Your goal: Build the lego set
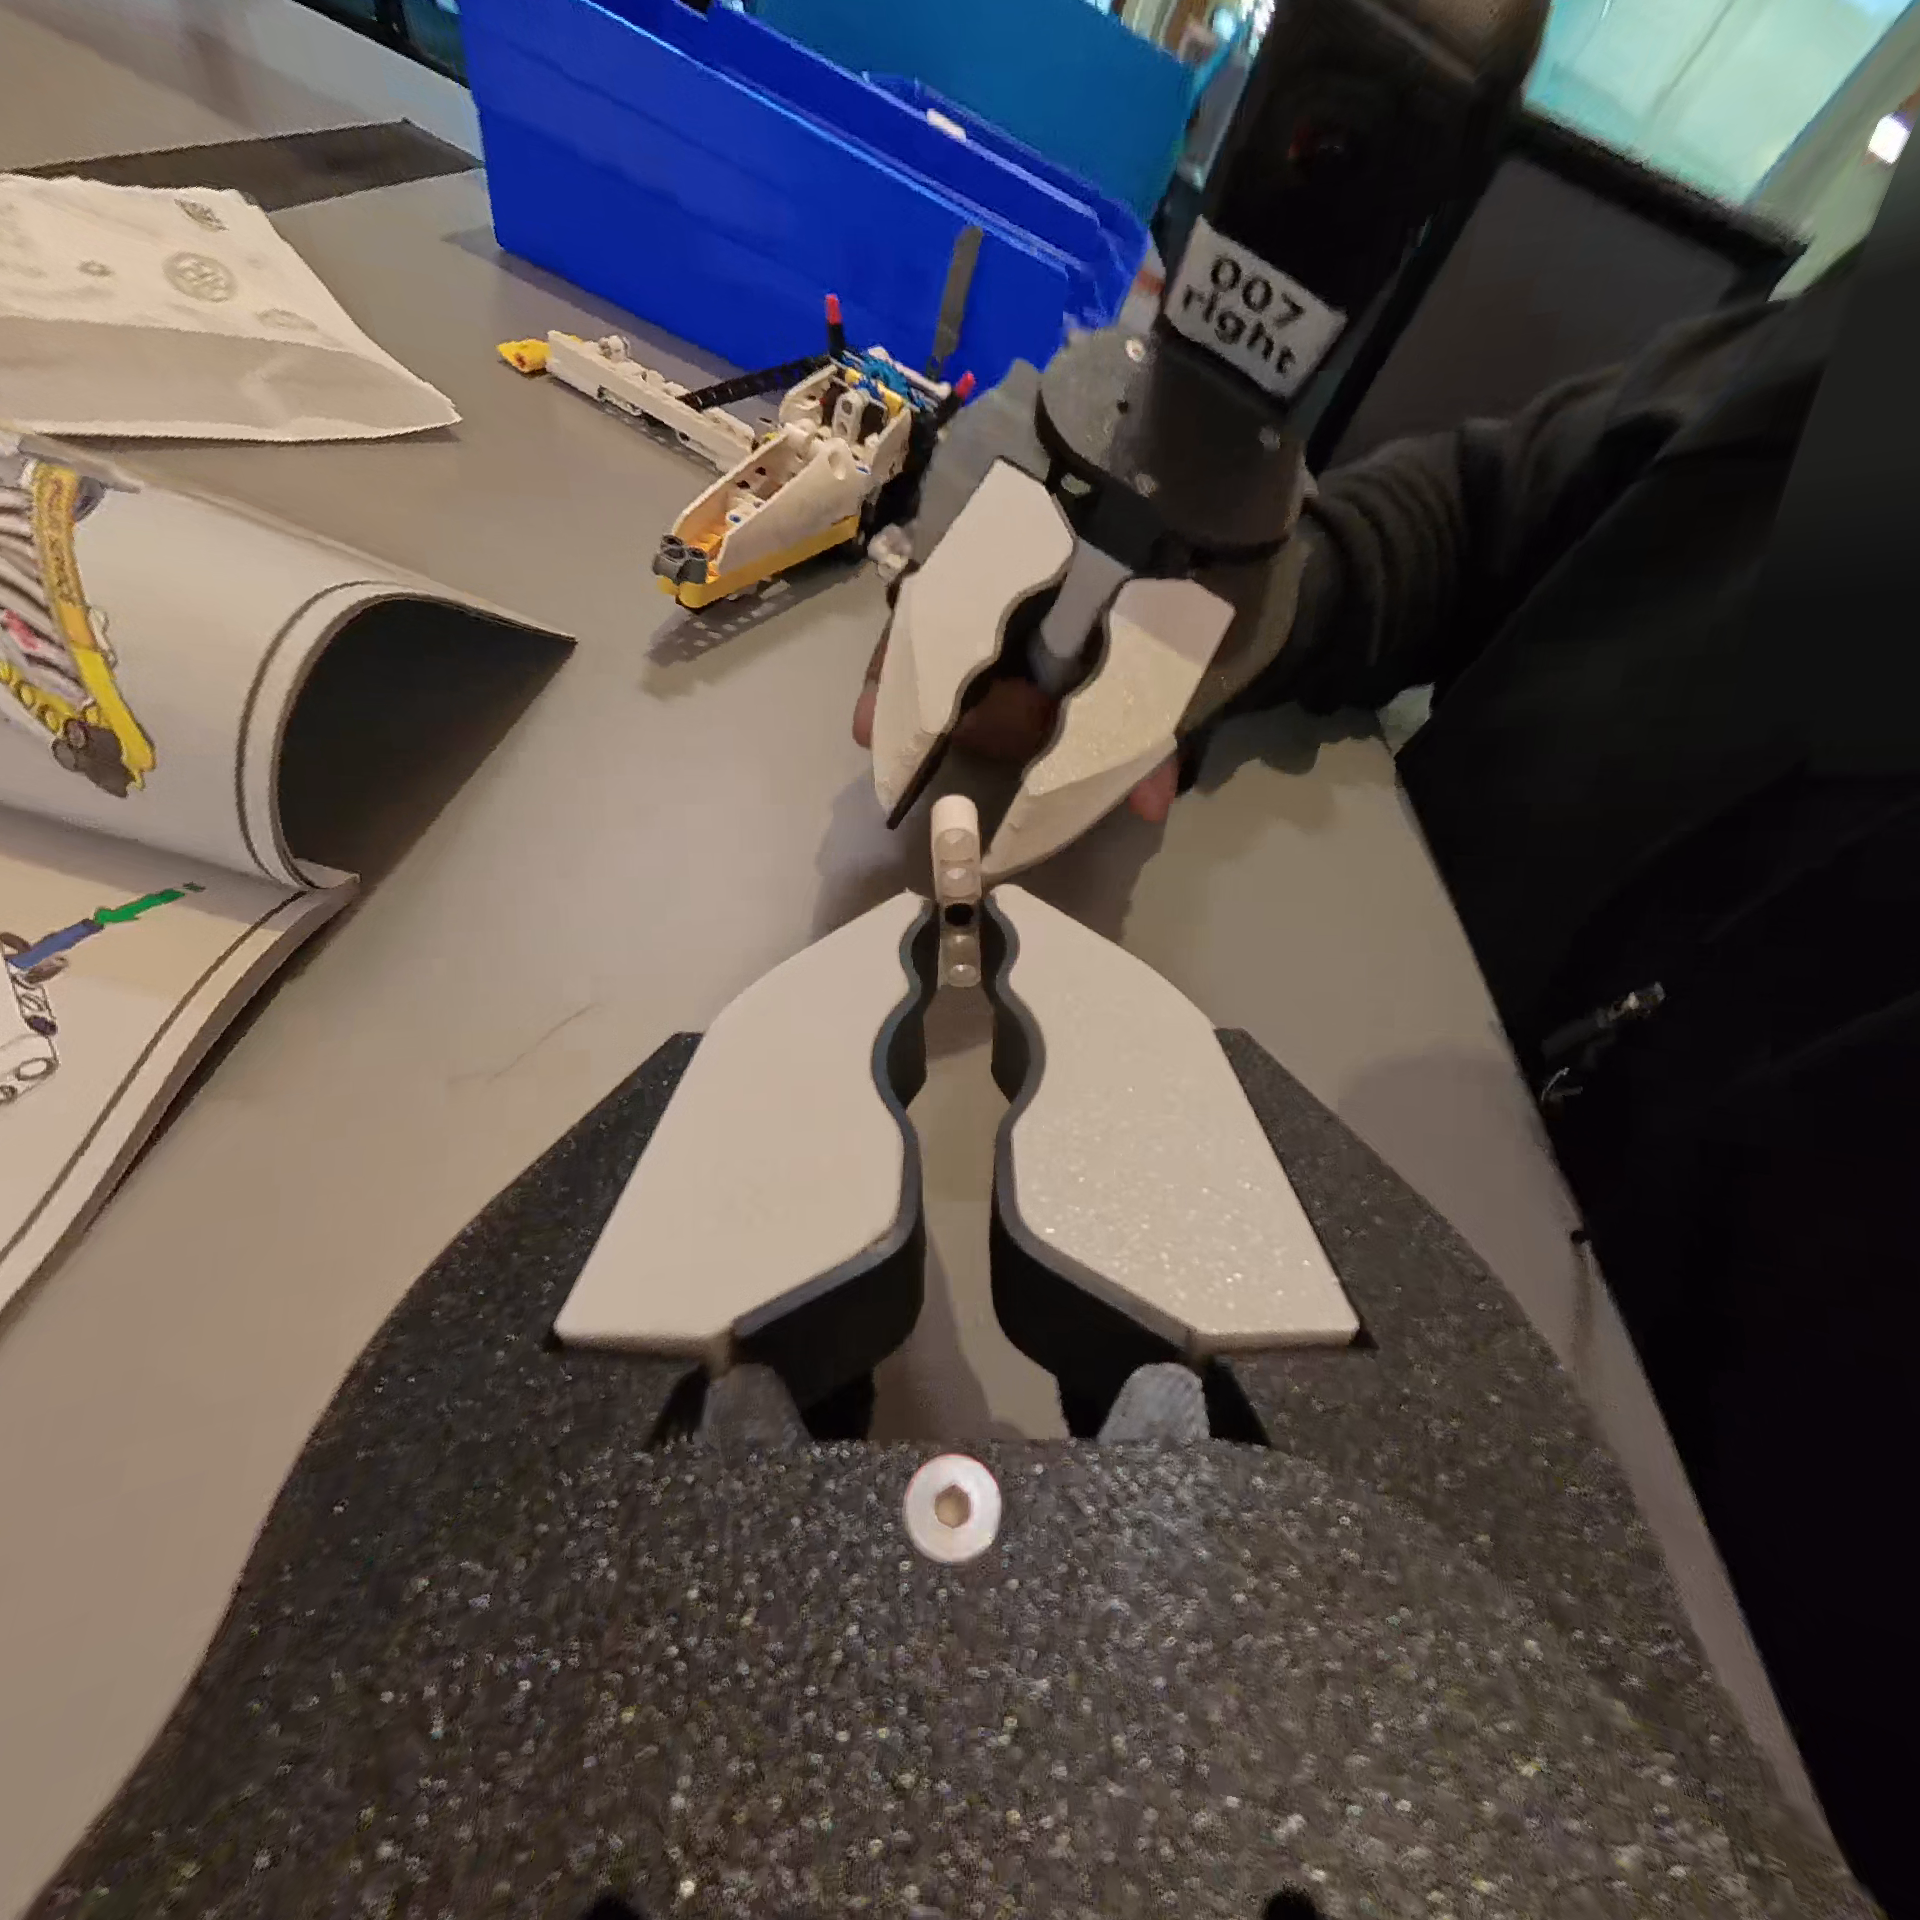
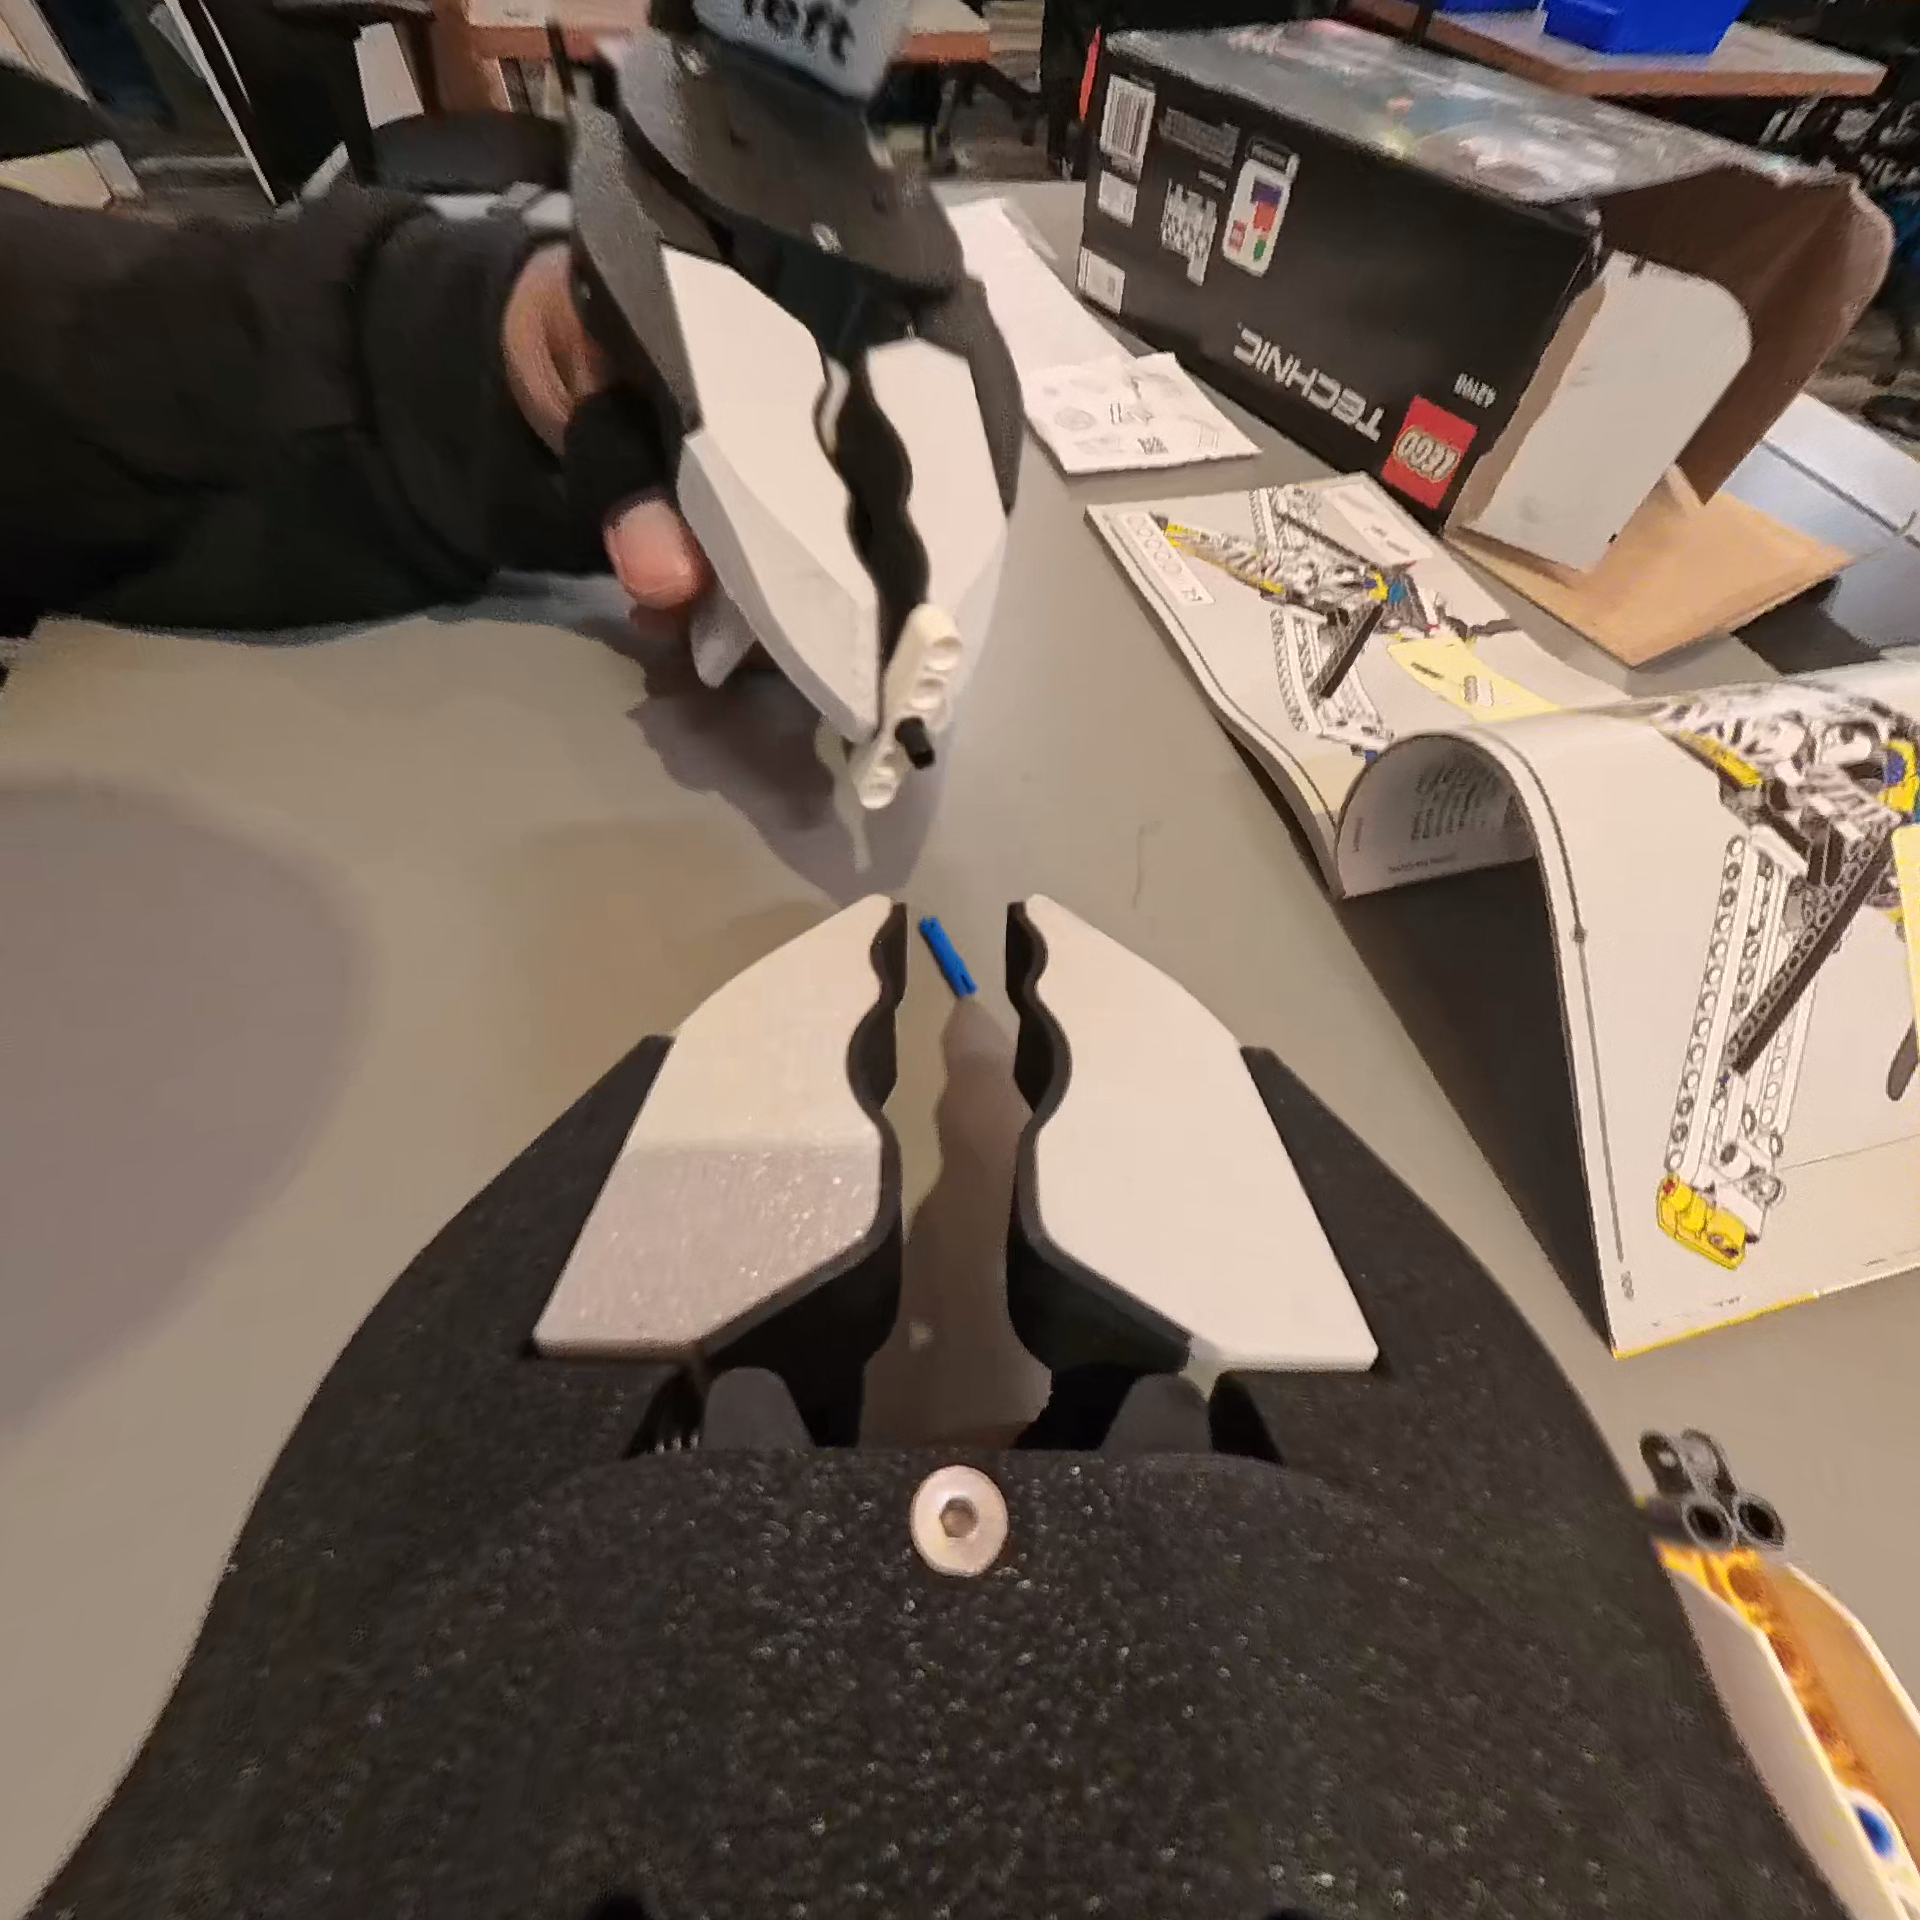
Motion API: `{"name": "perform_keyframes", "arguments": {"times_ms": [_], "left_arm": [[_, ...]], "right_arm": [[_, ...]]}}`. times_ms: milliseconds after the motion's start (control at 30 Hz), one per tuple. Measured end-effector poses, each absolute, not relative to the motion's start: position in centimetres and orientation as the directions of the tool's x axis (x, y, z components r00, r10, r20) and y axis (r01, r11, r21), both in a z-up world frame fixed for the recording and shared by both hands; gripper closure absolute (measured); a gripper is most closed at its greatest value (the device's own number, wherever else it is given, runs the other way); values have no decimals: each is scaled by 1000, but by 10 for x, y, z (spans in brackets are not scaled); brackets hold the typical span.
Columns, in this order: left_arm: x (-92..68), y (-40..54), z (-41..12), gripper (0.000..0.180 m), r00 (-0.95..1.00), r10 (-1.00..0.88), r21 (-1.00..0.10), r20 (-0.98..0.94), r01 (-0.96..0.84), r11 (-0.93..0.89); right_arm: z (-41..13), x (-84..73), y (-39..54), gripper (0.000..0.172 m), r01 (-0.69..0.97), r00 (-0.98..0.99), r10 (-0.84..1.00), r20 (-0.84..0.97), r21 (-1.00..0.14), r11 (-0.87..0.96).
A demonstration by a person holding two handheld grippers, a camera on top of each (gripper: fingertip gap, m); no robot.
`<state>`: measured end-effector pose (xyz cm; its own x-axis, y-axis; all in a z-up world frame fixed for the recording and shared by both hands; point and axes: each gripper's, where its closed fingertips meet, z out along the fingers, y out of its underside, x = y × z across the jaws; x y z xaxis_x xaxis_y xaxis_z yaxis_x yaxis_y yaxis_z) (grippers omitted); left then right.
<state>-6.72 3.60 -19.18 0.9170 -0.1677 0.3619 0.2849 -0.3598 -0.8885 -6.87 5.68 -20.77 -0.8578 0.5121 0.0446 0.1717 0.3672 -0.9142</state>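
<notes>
My left gripper (image 1: pixel 956 906) is shut on a white beam with holes (image 1: pixel 954 847), held just above the grey table (image 1: pixel 623 935). A black pin (image 2: pixel 914 743) sticks out of one hole. The beam's free end points toward my right gripper (image 1: pixel 940 805), whose fingertips stand on either side of it without pressing. In the right wrist view my right gripper (image 2: pixel 954 914) is open. A small blue pin (image 2: pixel 948 958) lies between its fingers, and neither pad touches it. The left gripper (image 2: pixel 902 717) with the beam (image 2: pixel 920 665) is just ahead of it.
A partly built white and yellow model (image 1: pixel 790 488) and blue bins (image 1: pixel 779 177) stand farther back. An open instruction booklet (image 2: pixel 1558 831), a paper sheet (image 2: pixel 1132 416) and a black cardboard box (image 2: pixel 1403 260) lie to one side. A person's dark sleeves (image 2: pixel 208 416) hold both grippers. Only a small space, under 4 cm, lies between the two pairs of fingers.
</notes>
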Motion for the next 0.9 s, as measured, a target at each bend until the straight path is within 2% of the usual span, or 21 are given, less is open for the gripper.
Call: {"name": "perform_keyframes", "arguments": {"times_ms": [167, 267, 400, 567, 733, 900], "left_arm": [[-73, 38, -182, 174, 851, -164, -847, 499, 439, -299], [-73, 38, -173, 174, 828, -189, -841, 528, 480, -249], [-72, 38, -166, 174, 845, -212, -868, 490, 452, -206], [-72, 39, -159, 174, 883, -215, -908, 417, 394, -141], [-72, 43, -157, 174, 910, -209, -933, 359, 347, -93], [-85, 38, -150, 174, 951, -143, -961, 274, 276, -2]], "right_arm": [[-196, -74, 40, 149, 95, -870, 487, 77, -943, 320], [-197, -77, 30, 147, 113, -872, 486, 63, -939, 324], [-190, -77, 24, 147, 138, -877, 480, 7, -954, 266], [-182, -76, 25, 163, 141, -884, 467, -31, -969, 204], [-178, -77, 24, 160, 164, -882, 464, -76, -975, 152], [-183, -77, 29, 164, 146, -872, 488, -28, -968, 205]]}}
